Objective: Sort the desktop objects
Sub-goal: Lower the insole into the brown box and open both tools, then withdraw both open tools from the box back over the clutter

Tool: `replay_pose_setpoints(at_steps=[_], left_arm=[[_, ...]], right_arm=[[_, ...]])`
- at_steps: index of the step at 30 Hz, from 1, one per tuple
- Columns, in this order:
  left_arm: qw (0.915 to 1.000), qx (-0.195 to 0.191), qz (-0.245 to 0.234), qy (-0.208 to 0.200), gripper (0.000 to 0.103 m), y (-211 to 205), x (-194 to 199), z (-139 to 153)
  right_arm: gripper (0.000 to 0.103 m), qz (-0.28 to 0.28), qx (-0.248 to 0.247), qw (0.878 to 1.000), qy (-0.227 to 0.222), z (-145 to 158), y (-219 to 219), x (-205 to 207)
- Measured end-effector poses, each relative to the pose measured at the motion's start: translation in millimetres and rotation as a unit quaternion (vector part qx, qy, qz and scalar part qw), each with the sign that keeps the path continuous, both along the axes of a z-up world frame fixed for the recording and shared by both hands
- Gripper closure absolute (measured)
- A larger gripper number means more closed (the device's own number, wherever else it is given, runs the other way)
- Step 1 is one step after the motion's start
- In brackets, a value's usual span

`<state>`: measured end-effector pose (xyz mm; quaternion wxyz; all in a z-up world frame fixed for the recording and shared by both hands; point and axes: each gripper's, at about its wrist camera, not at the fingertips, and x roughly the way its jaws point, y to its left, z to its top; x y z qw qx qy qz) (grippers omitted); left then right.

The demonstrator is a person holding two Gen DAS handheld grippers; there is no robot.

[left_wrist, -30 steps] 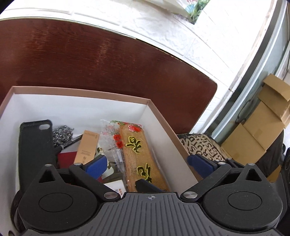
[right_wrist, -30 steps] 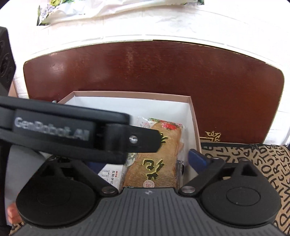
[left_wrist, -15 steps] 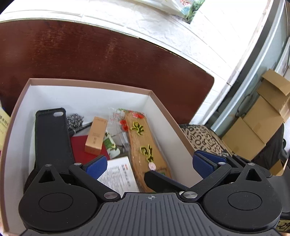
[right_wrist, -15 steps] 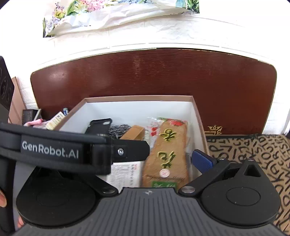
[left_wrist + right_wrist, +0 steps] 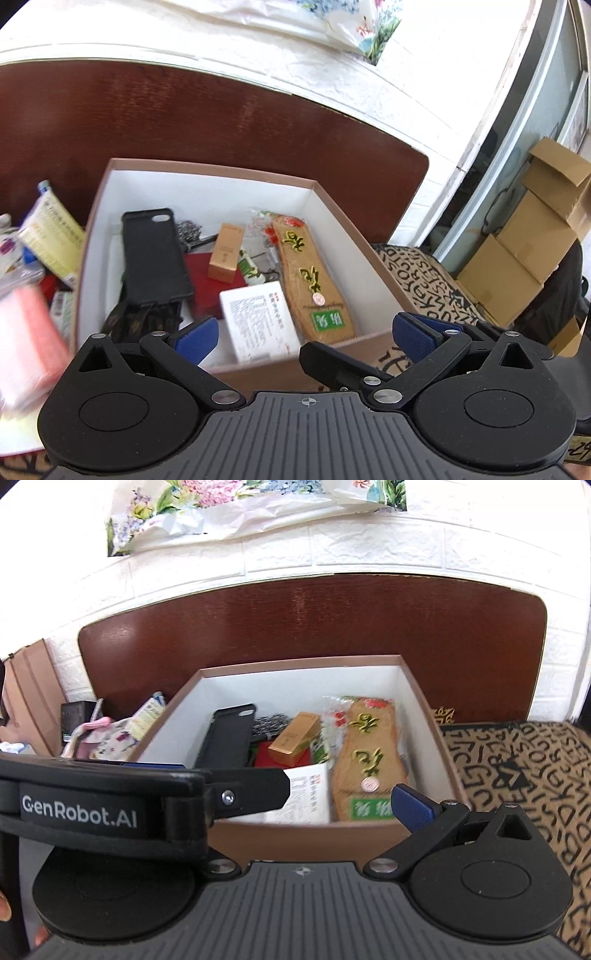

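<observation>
Both my hand-held grippers, left [image 5: 303, 334] and right [image 5: 340, 797], gape empty at the box's near edge [image 5: 258, 373]. Insole [image 5: 314, 280] along right wall. Risk: crossed grippers colliding on reach.

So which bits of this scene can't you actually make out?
- Pink thing, left wrist view: motion-blurred and cut by the frame edge.
- Right gripper, right wrist view: its left finger is covered by the left gripper's body.
- Red item, both views: mostly buried under the phone case and small gold box.
</observation>
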<state>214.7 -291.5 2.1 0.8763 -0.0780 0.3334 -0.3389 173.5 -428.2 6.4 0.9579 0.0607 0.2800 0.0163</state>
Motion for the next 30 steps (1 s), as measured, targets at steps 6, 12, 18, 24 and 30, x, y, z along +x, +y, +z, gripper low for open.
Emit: replay_pose_setpoints(at_steps=[6,12,18,24,30], left_arm=[[0.9999,0.0,0.004,-0.01,0.0,28,-27,3],[0.9994,0.007,0.016,-0.03,0.0,57,-61,6],[0.9985,0.013,0.031,-0.043,0.0,94,-95,1],[0.9976,0.004,0.061,-0.032,0.0,136,-118,-11],[0.9954,0.002,0.094,-0.023,0.0,177,-129,-25]], right_arm=[[0.0,0.003,0.003,1.0,-0.002,2,26,-22],[0.0,0.012,-0.001,1.0,-0.005,4,58,-49],[0.0,0.025,0.008,1.0,0.002,-4,93,-71],[0.0,0.051,0.012,0.999,0.009,-15,132,-90],[0.0,0.075,0.01,0.997,0.015,-26,169,-98]])
